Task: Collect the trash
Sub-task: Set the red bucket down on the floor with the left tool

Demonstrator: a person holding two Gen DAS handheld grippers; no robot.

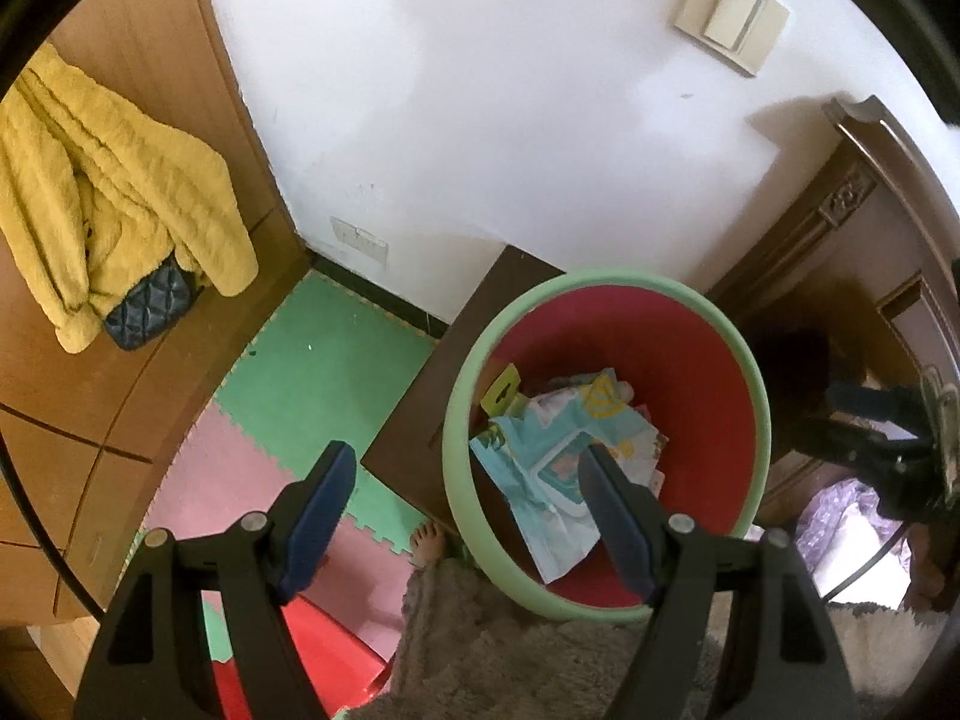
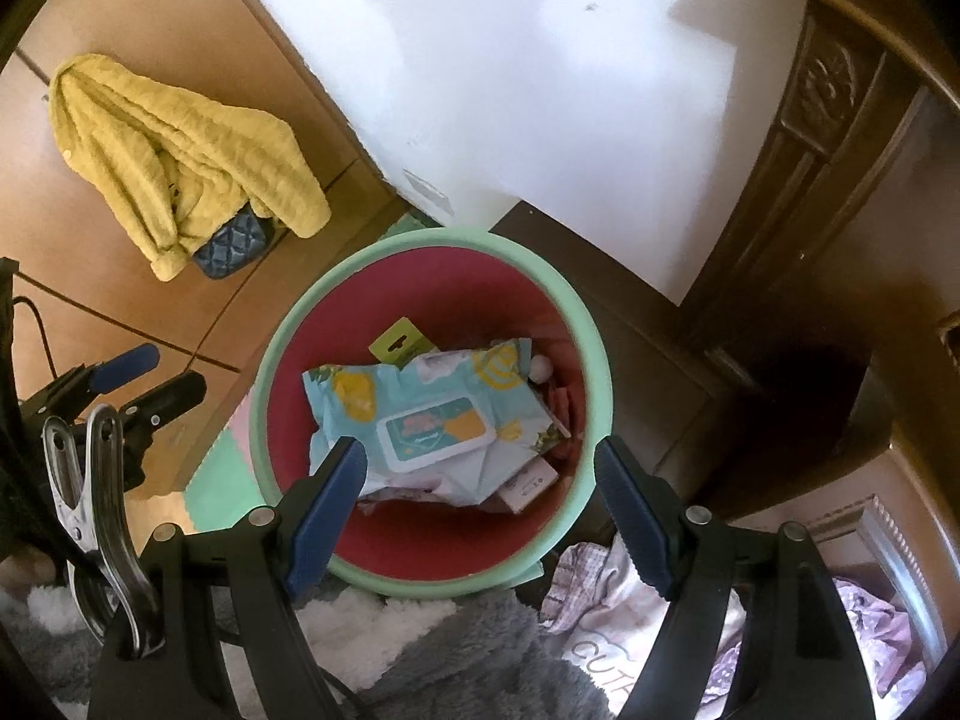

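**Both claws empty above the bin**

Your left claw (image 1: 468, 492) and right claw (image 2: 480, 468) hang spread wide, gripping nothing. Lift straight clear of the bin (image 2: 282, 360) so you don't clip its green rim. The wipes pack (image 2: 420, 420), crumpled blue and yellow plastic, lies inside the bin on other scraps.

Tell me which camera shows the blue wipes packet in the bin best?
The right wrist view: the wipes packet faces the camera, its lid label visible, inside the bin. In the left wrist view it lies crumpled and partly hidden behind a tool finger.
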